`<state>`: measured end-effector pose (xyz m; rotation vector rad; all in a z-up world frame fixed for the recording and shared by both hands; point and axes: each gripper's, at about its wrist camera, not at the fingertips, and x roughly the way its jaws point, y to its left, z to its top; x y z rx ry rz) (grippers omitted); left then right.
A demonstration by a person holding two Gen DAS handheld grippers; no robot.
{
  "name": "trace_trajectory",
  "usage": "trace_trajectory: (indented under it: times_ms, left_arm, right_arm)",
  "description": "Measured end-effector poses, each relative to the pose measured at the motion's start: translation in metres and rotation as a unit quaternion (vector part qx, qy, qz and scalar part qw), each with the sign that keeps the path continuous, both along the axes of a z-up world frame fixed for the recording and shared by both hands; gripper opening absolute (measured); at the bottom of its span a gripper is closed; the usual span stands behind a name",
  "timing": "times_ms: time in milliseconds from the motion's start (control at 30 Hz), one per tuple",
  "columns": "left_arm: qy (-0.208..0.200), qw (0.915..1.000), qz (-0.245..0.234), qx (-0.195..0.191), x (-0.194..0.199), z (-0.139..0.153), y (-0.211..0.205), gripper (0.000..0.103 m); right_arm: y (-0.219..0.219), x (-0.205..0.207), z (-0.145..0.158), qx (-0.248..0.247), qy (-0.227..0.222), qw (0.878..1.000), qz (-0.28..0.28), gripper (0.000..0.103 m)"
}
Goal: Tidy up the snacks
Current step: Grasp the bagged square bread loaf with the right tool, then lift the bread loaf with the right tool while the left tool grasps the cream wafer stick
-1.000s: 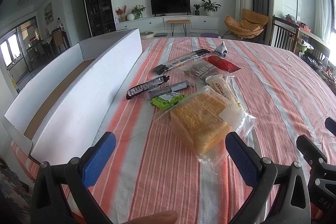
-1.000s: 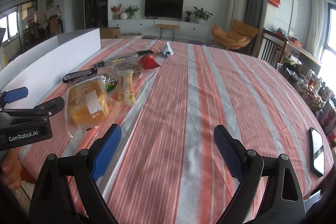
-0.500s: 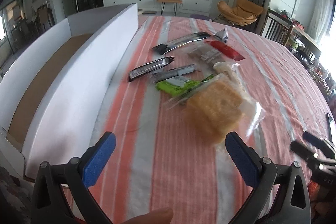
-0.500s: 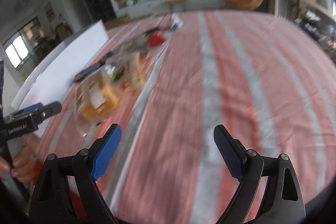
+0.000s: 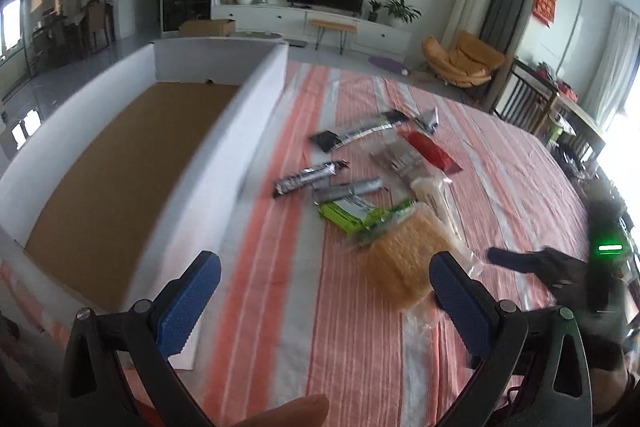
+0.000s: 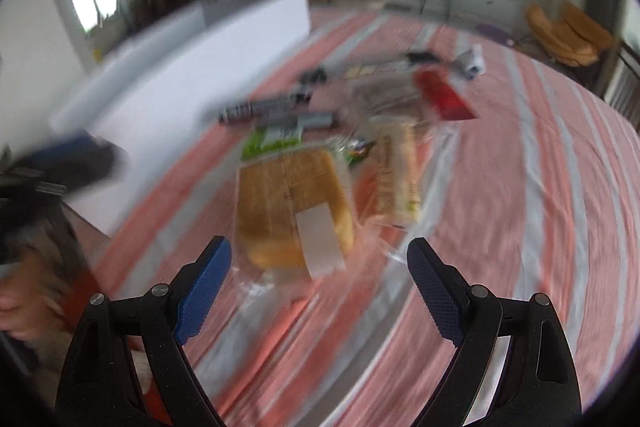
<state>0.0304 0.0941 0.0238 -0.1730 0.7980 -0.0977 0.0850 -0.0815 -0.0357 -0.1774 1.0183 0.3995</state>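
Left gripper: blue-padded jaws apart, holding nothing, above the near part of the red-and-white striped tablecloth.

Right gripper: jaws apart, holding nothing, just in front of the clear bag of yellow sponge cake. This view is motion-blurred.

Snacks lie loosely grouped mid-table, right of the long white cardboard box with brown floor. Nearest is the cake bag. Beyond it, touching, lie a green flat packet and a pale cracker sleeve. Farther out: two silver-black bar wrappers, a clear packet of dark sticks, a red pouch, and a long black-and-silver wrapper. All snacks are outside the box.
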Motion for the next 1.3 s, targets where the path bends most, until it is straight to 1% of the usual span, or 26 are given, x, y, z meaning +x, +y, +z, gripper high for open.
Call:
trace_trajectory:
  times_ms: [67, 167, 267, 333, 433, 467, 500, 533, 567, 633, 700, 733, 767, 800, 833, 867, 933, 967, 1033, 1133, 1167, 1233, 1267, 1300]
  left_arm:
    - [0.000, 1.0000, 0.006, 0.006, -0.003, 0.001, 0.005, 0.103]
    - [0.007, 0.9997, 0.013, 0.020, -0.005, -0.005, 0.009, 0.103]
    - [0.020, 0.9994, 0.018, 0.021, -0.006, -0.015, 0.010, 0.103]
    - [0.027, 0.9992, 0.021, 0.020, -0.005, -0.020, 0.011, 0.103]
    - [0.027, 0.9992, 0.021, 0.023, -0.006, -0.021, 0.008, 0.103]
    - [0.024, 0.9992, 0.021, 0.025, -0.008, -0.020, 0.007, 0.103]
    - [0.021, 0.9991, 0.022, 0.029, -0.008, -0.019, 0.007, 0.103]
    - [0.020, 0.9991, 0.023, 0.031, -0.008, -0.018, 0.006, 0.103]
    - [0.019, 0.9990, 0.024, 0.032, -0.008, -0.018, 0.006, 0.103]
    - [0.020, 0.9990, 0.027, 0.029, -0.008, -0.018, 0.008, 0.103]
    - [0.022, 0.9990, 0.030, 0.026, -0.007, -0.019, 0.009, 0.103]
    - [0.022, 0.9990, 0.029, 0.027, -0.007, -0.019, 0.008, 0.103]
    - [0.022, 0.9989, 0.028, 0.029, -0.007, -0.020, 0.008, 0.103]
    - [0.024, 0.9989, 0.027, 0.030, -0.006, -0.021, 0.007, 0.103]
    - [0.027, 0.9989, 0.024, 0.030, -0.006, -0.022, 0.005, 0.103]
    - [0.029, 0.9989, 0.021, 0.031, -0.006, -0.023, 0.002, 0.103]
    - [0.032, 0.9989, 0.010, 0.032, -0.006, -0.025, -0.006, 0.103]
    - [0.033, 0.9988, 0.001, 0.035, -0.006, -0.026, -0.012, 0.103]
    - [0.034, 0.9983, -0.018, 0.044, -0.005, -0.029, -0.025, 0.103]
    - [0.039, 0.9964, -0.047, 0.058, -0.003, -0.037, -0.046, 0.103]
    - [0.043, 0.9955, -0.053, 0.065, -0.002, -0.041, -0.052, 0.103]
    - [0.059, 0.9934, -0.067, 0.072, 0.004, -0.052, -0.061, 0.103]
    - [0.066, 0.9926, -0.071, 0.074, 0.006, -0.057, -0.065, 0.103]
    - [0.075, 0.9913, -0.075, 0.079, 0.010, -0.064, -0.068, 0.103]
  right_arm:
    - [0.011, 0.011, -0.010, -0.003, 0.025, 0.999, 0.021, 0.092]
    - [0.026, 0.022, -0.026, -0.013, 0.070, 0.997, 0.031, 0.093]
    - [0.033, 0.021, -0.025, -0.026, 0.063, 0.997, 0.038, 0.094]
    - [0.033, 0.021, -0.028, -0.025, 0.069, 0.996, 0.041, 0.094]
    - [0.023, 0.023, -0.033, 0.010, 0.093, 0.995, 0.030, 0.090]
    - [0.021, 0.022, -0.032, 0.016, 0.087, 0.996, 0.027, 0.089]
    - [0.018, 0.021, -0.031, 0.021, 0.080, 0.996, 0.024, 0.077]
    - [0.012, 0.018, -0.028, 0.043, 0.081, 0.996, 0.021, 0.070]
    - [0.007, 0.017, -0.026, 0.066, 0.083, 0.994, 0.018, 0.069]
    - [-0.001, 0.015, -0.021, 0.093, 0.077, 0.993, 0.009, 0.067]
    - [-0.013, 0.011, -0.014, 0.134, 0.073, 0.988, -0.002, 0.067]
    - [-0.026, 0.006, -0.005, 0.176, 0.066, 0.982, -0.014, 0.067]
    - [-0.038, 0.004, 0.003, 0.204, 0.055, 0.977, -0.026, 0.067]
    - [-0.049, 0.001, 0.010, 0.223, 0.040, 0.973, -0.038, 0.067]
    - [-0.069, 0.000, 0.020, 0.245, 0.016, 0.968, -0.058, 0.067]
    - [-0.082, 0.000, 0.025, 0.257, 0.003, 0.964, -0.071, 0.067]
    - [-0.124, 0.000, 0.032, 0.278, -0.032, 0.953, -0.115, 0.068]
    - [-0.141, 0.003, 0.030, 0.280, -0.038, 0.950, -0.134, 0.068]
    - [-0.177, 0.007, 0.019, 0.274, -0.031, 0.945, -0.178, 0.068]
    - [-0.215, 0.015, -0.004, 0.238, -0.022, 0.943, -0.232, 0.070]
    - [-0.226, 0.015, -0.011, 0.231, -0.018, 0.940, -0.250, 0.071]
    - [-0.244, 0.020, -0.023, 0.226, -0.010, 0.933, -0.279, 0.076]
    - [-0.247, 0.018, -0.024, 0.219, -0.010, 0.932, -0.288, 0.077]
    - [-0.251, 0.017, -0.025, 0.213, -0.010, 0.931, -0.295, 0.080]
